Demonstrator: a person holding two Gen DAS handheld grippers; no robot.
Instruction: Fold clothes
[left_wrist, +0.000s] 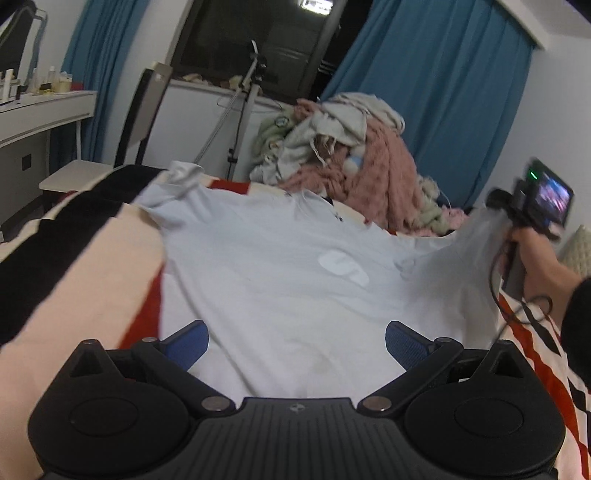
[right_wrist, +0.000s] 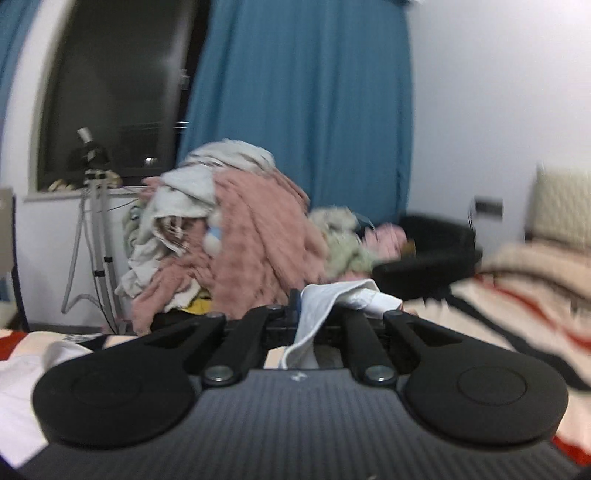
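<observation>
Two grippers share one white T-shirt, spread on the striped bedspread, long axis running from 6 to 12 o'clock. Our left gripper hovers at its 6 o'clock hem, jaws spread, empty. At 3 o'clock our right gripper, the nearer, pinches its raised edge.

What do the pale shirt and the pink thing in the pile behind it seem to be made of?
The shirt looks like thin, smooth, matte knit, probably cotton: it drapes in soft wrinkles where the right gripper pinches its edge. The pink blanket looks thick and fuzzy with a bumpy waffle texture, perhaps fleece.
</observation>
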